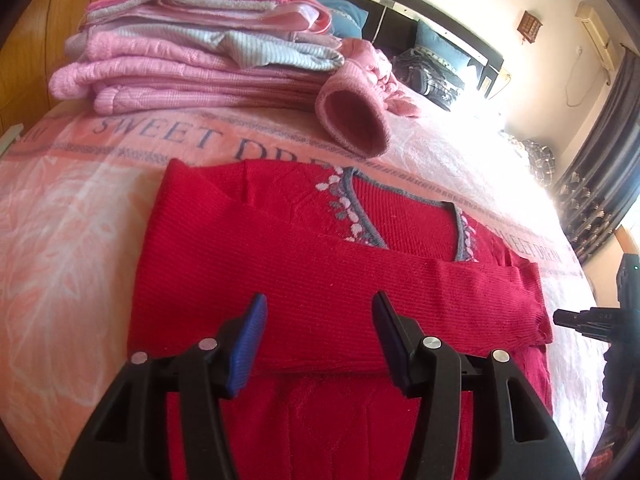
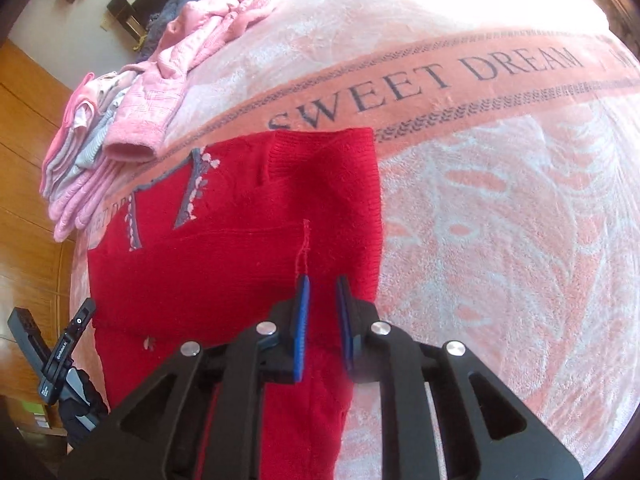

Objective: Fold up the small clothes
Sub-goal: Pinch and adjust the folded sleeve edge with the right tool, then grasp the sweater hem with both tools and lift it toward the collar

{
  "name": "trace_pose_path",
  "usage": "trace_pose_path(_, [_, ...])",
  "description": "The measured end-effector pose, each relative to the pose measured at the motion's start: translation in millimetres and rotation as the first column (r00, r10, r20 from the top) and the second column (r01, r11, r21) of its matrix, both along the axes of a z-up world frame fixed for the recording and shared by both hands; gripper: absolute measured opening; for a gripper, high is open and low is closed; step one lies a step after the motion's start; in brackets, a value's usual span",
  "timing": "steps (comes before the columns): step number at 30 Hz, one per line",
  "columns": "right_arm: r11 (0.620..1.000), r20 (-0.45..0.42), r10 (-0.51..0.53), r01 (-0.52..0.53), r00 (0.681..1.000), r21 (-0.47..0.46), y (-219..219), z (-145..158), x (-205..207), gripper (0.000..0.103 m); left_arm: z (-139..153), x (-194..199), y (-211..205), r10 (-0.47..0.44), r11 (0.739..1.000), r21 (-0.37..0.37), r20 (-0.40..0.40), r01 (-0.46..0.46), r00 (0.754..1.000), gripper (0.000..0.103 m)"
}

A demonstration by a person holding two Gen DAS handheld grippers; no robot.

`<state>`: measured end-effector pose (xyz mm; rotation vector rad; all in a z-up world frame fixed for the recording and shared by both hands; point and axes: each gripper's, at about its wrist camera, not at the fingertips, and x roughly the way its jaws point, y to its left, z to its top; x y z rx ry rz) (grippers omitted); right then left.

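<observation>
Looking along our left gripper (image 1: 318, 344), we see its jaws spread wide, hanging over the red ribbed knit sweater with grey floral neck trim (image 1: 280, 264) and holding nothing. The sweater lies flat on the pink blanket printed "SWEET DREAM" (image 1: 72, 216) that covers the bed, with one sleeve (image 1: 460, 296) folded across the chest. Behind it we have a stack of folded pink and pale blue clothes (image 1: 192, 56), and just beside that stack a loose pink fleece garment (image 1: 360, 112) with its cuff opening turned toward us. At the right edge our right gripper (image 1: 568, 318) pokes in, just off the sleeve's cuff.

Over to the right wrist view: the right gripper (image 2: 323, 320) has its jaws only a narrow gap apart, low over the sweater's (image 2: 224, 264) right side near its edge, and we cannot tell whether cloth is caught between them. A thin red thread (image 2: 305, 244) runs up the knit from the blue pads (image 2: 302, 320). The folded stack (image 2: 80, 160) sits far left, and the blanket (image 2: 500, 208) stretches off to the right.
</observation>
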<state>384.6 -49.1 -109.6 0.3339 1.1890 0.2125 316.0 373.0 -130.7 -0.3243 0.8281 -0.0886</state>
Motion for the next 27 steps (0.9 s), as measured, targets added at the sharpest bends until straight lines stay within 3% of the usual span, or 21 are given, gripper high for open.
trace_pose_path(4, [0.997, 0.022, 0.075, -0.075, 0.997, 0.024, 27.8, 1.1, 1.1, 0.016, -6.6, 5.2, -14.3, -0.038, 0.999, -0.002, -0.026, 0.038, 0.999, 0.055])
trace_pose_path(7, [0.995, -0.03, 0.094, -0.095, 0.995, -0.028, 45.1, -14.4, 6.0, 0.018, -23.0, 9.1, -19.3, -0.045, 0.999, 0.017, -0.095, 0.047, 0.994, 0.055])
trace_pose_path(9, [0.993, -0.079, 0.083, -0.089, 0.993, -0.08, 46.8, -31.3, 8.0, 0.02, -29.1, 8.1, -19.4, -0.057, 0.998, 0.021, -0.094, 0.059, 0.994, 0.055])
trace_pose_path(11, [0.992, -0.056, 0.089, -0.094, 0.994, -0.079, 46.7, -35.8, 6.2, 0.02, -29.3, 8.4, -20.3, -0.071, 0.997, 0.028, -0.097, 0.074, 0.993, 0.055])
trace_pose_path(13, [0.989, -0.053, 0.109, -0.114, 0.993, -0.099, 50.5, -31.1, 6.6, 0.022, -27.0, 8.7, -18.1, -0.071, 0.997, 0.012, -0.106, 0.073, 0.992, 0.055])
trace_pose_path(14, [0.99, -0.042, 0.111, -0.114, 0.993, -0.084, 50.3, -26.8, 5.3, 0.029, -24.8, 8.2, -16.0, -0.065, 0.998, -0.001, -0.113, 0.066, 0.991, 0.055])
trace_pose_path(17, [0.991, -0.018, 0.123, -0.124, 0.992, -0.046, 46.6, -9.0, -5.2, 0.03, -11.2, -1.2, -7.1, -0.06, 0.997, -0.054, -0.132, 0.053, 0.989, 0.055])
trace_pose_path(19, [0.986, -0.006, 0.147, -0.147, 0.989, -0.074, 43.5, 6.6, -21.2, 0.031, 2.6, -15.3, -2.3, -0.077, 0.996, -0.05, -0.162, 0.07, 0.984, 0.055])
trace_pose_path(22, [0.986, -0.03, 0.163, -0.164, 0.986, -0.029, 32.4, 22.5, -54.7, 0.035, 21.5, -49.0, 6.4, -0.102, 0.994, 0.003, -0.23, 0.106, 0.968, 0.056])
trace_pose_path(27, [0.974, -0.085, 0.226, -0.226, 0.97, 0.009, 27.1, 40.9, -127.4, 0.039, 26.3, -132.7, 35.3, -0.132, 0.991, -0.035, -0.346, 0.128, 0.929, 0.056])
